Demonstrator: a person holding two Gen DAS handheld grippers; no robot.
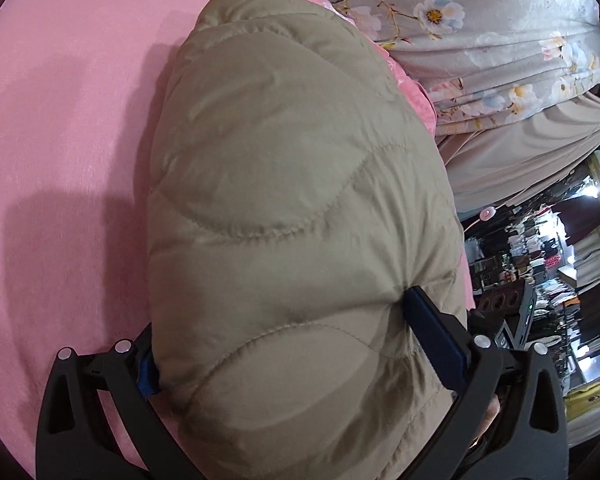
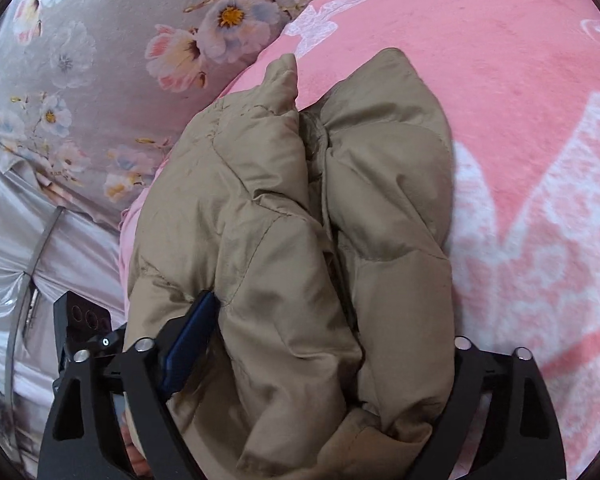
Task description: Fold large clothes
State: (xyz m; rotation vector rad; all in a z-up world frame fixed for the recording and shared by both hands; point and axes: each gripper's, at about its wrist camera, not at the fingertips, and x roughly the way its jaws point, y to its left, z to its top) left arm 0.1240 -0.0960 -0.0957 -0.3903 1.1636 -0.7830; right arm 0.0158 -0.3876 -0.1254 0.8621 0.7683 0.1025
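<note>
Left wrist view: my left gripper point(image 1: 288, 344) is clamped wide around a fat bundle of the beige quilted puffer jacket point(image 1: 296, 208), blue pads point(image 1: 432, 332) digging into the padding on both sides. The bundle sits on the pink blanket point(image 1: 60, 140), right by the bed's edge, with the floral sheet point(image 1: 480, 40) hanging beyond.

Right wrist view: my right gripper point(image 2: 312, 344) straddles the other end of the jacket point(image 2: 284, 220). One blue pad point(image 2: 188, 344) presses into the fabric; the other finger is hidden behind cloth, so I can't tell if it's truly gripping.

Progress: looks bunched into a compact lump, folds pretty rumpled. I'd say mostly done, still needs tidying and letting go.
</note>
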